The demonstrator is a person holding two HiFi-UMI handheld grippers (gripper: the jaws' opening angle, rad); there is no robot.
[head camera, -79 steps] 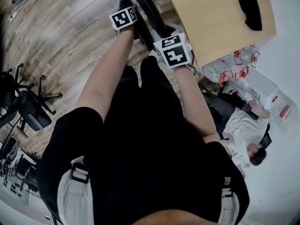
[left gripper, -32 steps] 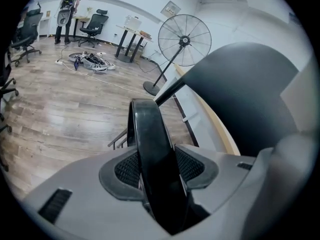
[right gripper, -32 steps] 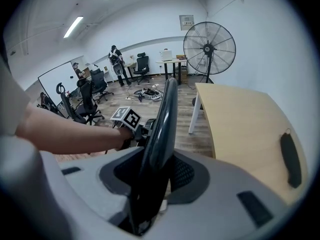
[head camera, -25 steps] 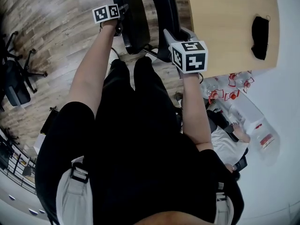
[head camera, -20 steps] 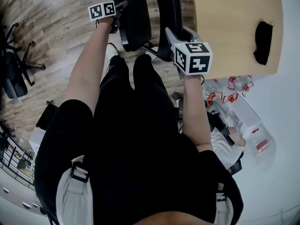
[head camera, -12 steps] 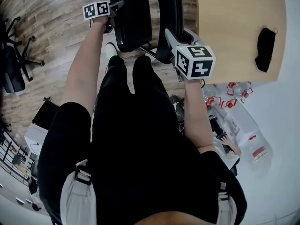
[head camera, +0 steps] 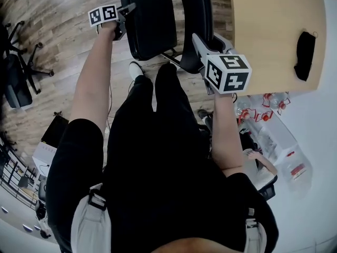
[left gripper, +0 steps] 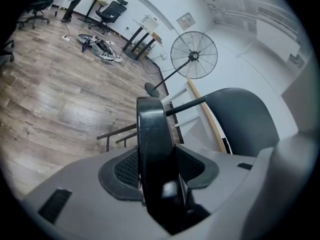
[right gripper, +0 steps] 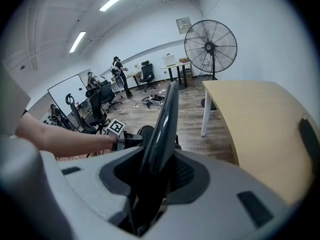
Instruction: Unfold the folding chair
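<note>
A black folding chair stands on the wood floor in front of my legs. Its seat (head camera: 150,20) is tilted away from the backrest (head camera: 196,25). My left gripper (head camera: 122,13) is shut on the seat's left edge; in the left gripper view that rim (left gripper: 150,119) stands on end between the pads of the left gripper (left gripper: 159,176). My right gripper (head camera: 202,45) is shut on the backrest's edge, which shows as a thin black blade (right gripper: 167,109) rising from the right gripper (right gripper: 150,176). The backrest (left gripper: 245,121) also fills the right side of the left gripper view.
A light wooden table (head camera: 274,30) stands close on the right, with a black item (head camera: 304,46) on it. Beside it are plastic bottles (head camera: 260,101) and a seated person (head camera: 258,159). Office chairs (head camera: 16,78) stand at the left. A pedestal fan (left gripper: 194,55) is beyond the chair.
The seat has swung out and away from the backrest, showing more of its surface. My left gripper has moved left and down with it. The right gripper has stayed on the backrest.
</note>
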